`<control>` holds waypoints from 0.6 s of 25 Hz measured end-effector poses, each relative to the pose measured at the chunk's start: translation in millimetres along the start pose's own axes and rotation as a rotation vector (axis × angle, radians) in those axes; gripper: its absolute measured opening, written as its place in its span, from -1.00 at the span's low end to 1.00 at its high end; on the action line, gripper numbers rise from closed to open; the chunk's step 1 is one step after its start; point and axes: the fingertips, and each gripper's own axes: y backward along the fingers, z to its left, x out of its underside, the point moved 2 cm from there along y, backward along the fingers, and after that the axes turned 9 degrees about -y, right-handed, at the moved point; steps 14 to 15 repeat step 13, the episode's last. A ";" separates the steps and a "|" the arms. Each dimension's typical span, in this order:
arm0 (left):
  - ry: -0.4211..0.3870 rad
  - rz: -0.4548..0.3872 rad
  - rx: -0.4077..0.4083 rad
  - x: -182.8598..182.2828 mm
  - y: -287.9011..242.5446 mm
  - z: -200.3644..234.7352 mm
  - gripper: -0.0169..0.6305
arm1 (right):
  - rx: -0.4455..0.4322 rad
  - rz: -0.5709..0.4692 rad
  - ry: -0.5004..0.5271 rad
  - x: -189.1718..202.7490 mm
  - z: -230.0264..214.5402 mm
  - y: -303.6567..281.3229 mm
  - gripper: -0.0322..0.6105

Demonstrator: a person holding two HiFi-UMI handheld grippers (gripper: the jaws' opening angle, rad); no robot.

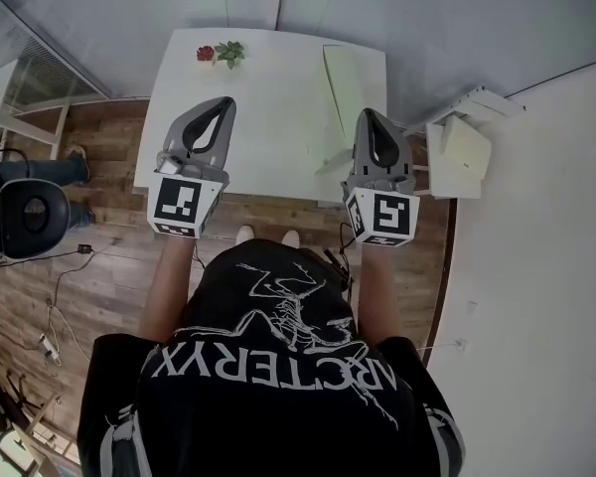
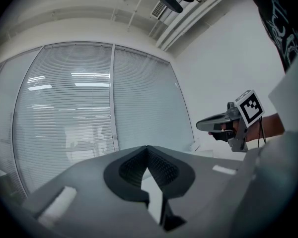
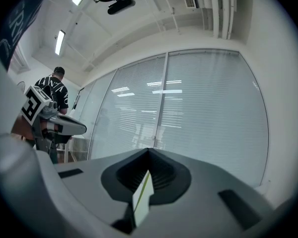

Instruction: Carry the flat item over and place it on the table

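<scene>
The flat item is a thin pale green sheet that juts forward from my right gripper, which is shut on its near end. In the head view the sheet hangs over the right part of the white table. Between the jaws in the right gripper view the sheet shows edge-on. My left gripper is held level beside it, over the table's left part, shut with nothing in it. In the left gripper view its jaw tips meet, and the right gripper shows off to the right.
A small potted plant with a red flower stands at the table's far edge. A white shelf unit sits against the wall on the right. A black chair is on the wooden floor at left. Blinds cover the windows ahead.
</scene>
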 end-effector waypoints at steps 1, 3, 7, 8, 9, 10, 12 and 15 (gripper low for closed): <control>0.000 0.002 0.000 0.6 0.0 -0.1 -0.92 | 0.001 0.000 0.000 0.6 -0.1 0.0 -0.87; 0.000 0.005 0.001 1.4 -0.1 -0.5 -0.92 | 0.001 0.001 -0.001 1.8 -0.3 -0.3 -0.87; -0.004 0.010 0.000 2.0 0.2 -1.1 -0.92 | 0.003 0.006 -0.007 4.7 -1.1 -0.5 -0.87; -0.004 0.012 0.000 2.2 0.3 -1.3 -0.92 | 0.004 0.006 -0.007 5.2 -1.6 -0.2 -0.87; -0.004 0.013 0.000 2.4 0.4 -1.5 -0.92 | 0.007 0.006 -0.007 5.5 -2.1 0.0 -0.87; -0.004 0.014 -0.001 2.5 0.5 -1.7 -0.92 | 0.009 0.006 -0.006 5.7 -2.6 0.2 -0.87; -0.004 0.016 -0.001 2.7 0.8 -2.2 -0.92 | 0.012 0.007 -0.006 6.0 -3.6 0.3 -0.87; -0.004 0.016 -0.001 2.7 1.0 -2.4 -0.92 | 0.013 0.008 -0.006 6.2 -4.0 0.4 -0.87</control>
